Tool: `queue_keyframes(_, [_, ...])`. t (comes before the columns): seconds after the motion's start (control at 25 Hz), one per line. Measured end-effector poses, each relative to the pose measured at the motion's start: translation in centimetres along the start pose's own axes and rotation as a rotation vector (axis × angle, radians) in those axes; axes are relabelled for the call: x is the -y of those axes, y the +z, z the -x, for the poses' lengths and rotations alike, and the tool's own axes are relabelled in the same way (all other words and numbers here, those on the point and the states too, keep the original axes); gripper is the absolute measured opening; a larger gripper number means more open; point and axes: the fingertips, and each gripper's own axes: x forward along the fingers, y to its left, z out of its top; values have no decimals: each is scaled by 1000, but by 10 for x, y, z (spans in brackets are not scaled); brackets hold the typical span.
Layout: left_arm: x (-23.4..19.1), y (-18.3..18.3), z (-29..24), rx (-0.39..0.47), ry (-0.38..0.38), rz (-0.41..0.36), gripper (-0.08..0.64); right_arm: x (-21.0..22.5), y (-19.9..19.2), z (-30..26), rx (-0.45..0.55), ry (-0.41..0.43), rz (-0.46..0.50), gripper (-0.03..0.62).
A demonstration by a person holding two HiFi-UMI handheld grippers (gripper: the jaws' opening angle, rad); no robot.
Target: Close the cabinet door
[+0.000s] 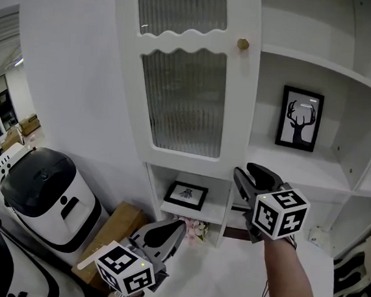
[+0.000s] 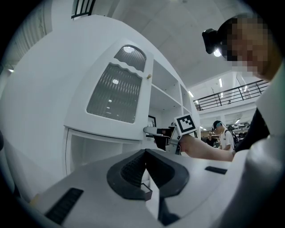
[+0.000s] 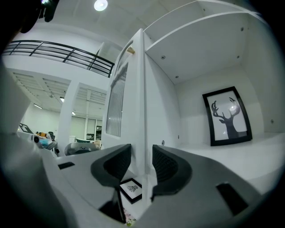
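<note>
left tool point(image 1: 179, 226) level, pressed together | right tool point(image 1: 243, 171) level, spread astride cabinet door point(image 1: 184, 99) edge

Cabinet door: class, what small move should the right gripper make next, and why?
Probably close the right gripper on the edge of the cabinet door: it stands open, and that edge sits between the open jaws, ungripped.

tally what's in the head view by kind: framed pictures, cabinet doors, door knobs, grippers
framed pictures: 2, the deer picture and the small picture
cabinet doors: 1, the cabinet door
door knobs: 1, the knob
grippers: 2, the left gripper and the right gripper
total: 6
</note>
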Motion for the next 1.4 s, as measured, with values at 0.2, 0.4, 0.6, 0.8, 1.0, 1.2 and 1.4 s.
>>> queue_keyframes(0.2, [-3,0,-1,2,9,5,5,6,-1,-6,-5,4,-7,143])
queue_keyframes(0.4, [-4,0,-1,5,18,9,5,4,-1,-7,-3,22,-12,143])
queue_keyframes(0.6, [0,-1,-2,7,28,14,5,5,-2,-6,-6,26,-13,141])
queue_keyframes(0.8, [7,-1,5,11,42,15,5,12,-9,3,-36,1,-5,131])
queue_keyframes(1.0, [15,-3,7,17,64,21,5,28,-16,30,-28,-54,13,17])
queue_keyframes(1.2, [36,-2,2,21,73,23,5,6,-16,66,-8,79,-47,12])
queue_keyframes(1.4, [67,1,-5,25,82,12,5,-15,-6,110,18,169,-7,9])
